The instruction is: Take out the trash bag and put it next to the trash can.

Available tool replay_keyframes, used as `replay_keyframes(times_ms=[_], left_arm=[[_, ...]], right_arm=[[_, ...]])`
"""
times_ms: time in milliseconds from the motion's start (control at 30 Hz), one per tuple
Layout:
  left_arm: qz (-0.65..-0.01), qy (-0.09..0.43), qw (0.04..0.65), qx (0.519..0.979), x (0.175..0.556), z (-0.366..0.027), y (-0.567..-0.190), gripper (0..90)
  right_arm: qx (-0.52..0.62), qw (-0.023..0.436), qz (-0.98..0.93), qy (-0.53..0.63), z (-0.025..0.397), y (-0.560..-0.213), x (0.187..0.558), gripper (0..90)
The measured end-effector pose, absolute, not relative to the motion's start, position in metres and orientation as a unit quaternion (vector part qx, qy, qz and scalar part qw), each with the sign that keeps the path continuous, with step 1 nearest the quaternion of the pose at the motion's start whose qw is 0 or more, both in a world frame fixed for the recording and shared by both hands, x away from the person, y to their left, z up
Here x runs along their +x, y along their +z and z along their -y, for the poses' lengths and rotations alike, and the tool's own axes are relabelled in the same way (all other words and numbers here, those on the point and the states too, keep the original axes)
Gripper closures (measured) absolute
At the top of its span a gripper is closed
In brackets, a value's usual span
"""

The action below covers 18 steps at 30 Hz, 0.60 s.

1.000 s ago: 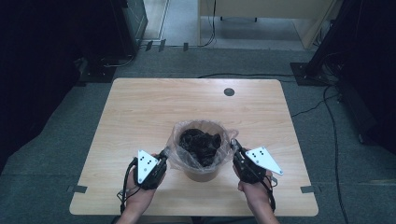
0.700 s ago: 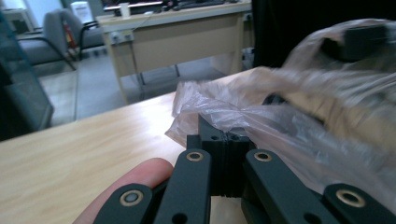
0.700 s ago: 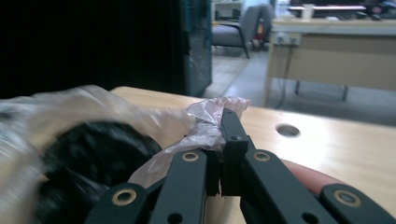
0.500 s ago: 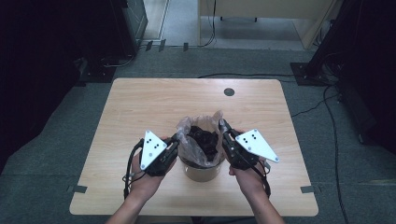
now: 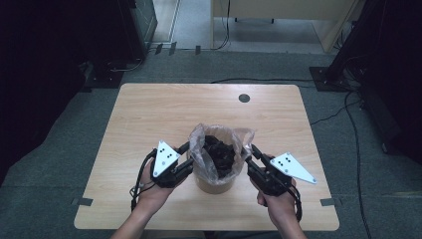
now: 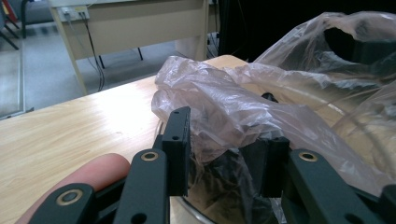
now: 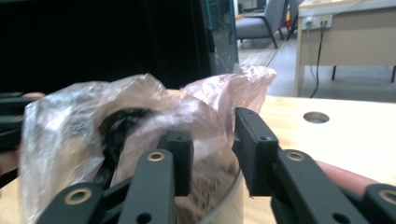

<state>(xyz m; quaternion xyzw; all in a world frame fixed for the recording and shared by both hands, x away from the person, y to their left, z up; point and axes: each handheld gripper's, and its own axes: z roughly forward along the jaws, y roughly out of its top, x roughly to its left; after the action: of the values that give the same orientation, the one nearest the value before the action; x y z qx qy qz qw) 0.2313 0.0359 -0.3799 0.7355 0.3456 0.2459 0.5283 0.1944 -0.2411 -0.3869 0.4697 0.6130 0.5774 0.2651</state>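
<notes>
From above, I see one table [image 5: 149, 124] with one bin [image 5: 215, 183] near its front edge, lined by one plastic bag [image 5: 201, 144] with dark stuff inside, and my left gripper [image 5: 185, 158] and right gripper [image 5: 249, 157] sit at the bag's two sides. In the left gripper view, my two jaws stand partly apart with a fold of the bag [image 6: 233, 112] between them. In the right gripper view, my two jaws are likewise partly apart around the bag's [image 7: 205, 121] rim; I cannot tell if either pair truly pinches the film.

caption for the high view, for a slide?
Two hand-held grippers flank a bin on the table, at its plastic bag.
</notes>
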Motion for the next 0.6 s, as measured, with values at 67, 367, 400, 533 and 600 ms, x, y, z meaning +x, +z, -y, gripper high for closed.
replay_keyframes(times_ms=[67, 367, 400, 533, 600], left_arm=[[-0.341, 0.242, 0.534, 0.735, 0.23, -0.033, -0.378, 63.9], [-0.335, 0.244, 0.527, 0.742, 0.233, -0.016, -0.373, 65.9], [-0.336, 0.244, 0.526, 0.742, 0.234, -0.014, -0.372, 65.9], [-0.341, 0.244, 0.523, 0.742, 0.238, -0.01, -0.371, 65.6], [-0.345, 0.245, 0.522, 0.741, 0.239, -0.009, -0.371, 65.3]], right_arm=[[0.465, 0.255, -0.618, 0.58, 0.243, -0.389, 0.189, 62.6], [0.419, 0.168, -0.653, 0.608, 0.225, -0.397, 0.174, 39.1], [0.416, 0.167, -0.657, 0.607, 0.221, -0.397, 0.173, 35.9], [0.417, 0.178, -0.673, 0.585, 0.198, -0.4, 0.175, 21.8], [0.43, 0.178, -0.675, 0.573, 0.191, -0.402, 0.178, 19.6]])
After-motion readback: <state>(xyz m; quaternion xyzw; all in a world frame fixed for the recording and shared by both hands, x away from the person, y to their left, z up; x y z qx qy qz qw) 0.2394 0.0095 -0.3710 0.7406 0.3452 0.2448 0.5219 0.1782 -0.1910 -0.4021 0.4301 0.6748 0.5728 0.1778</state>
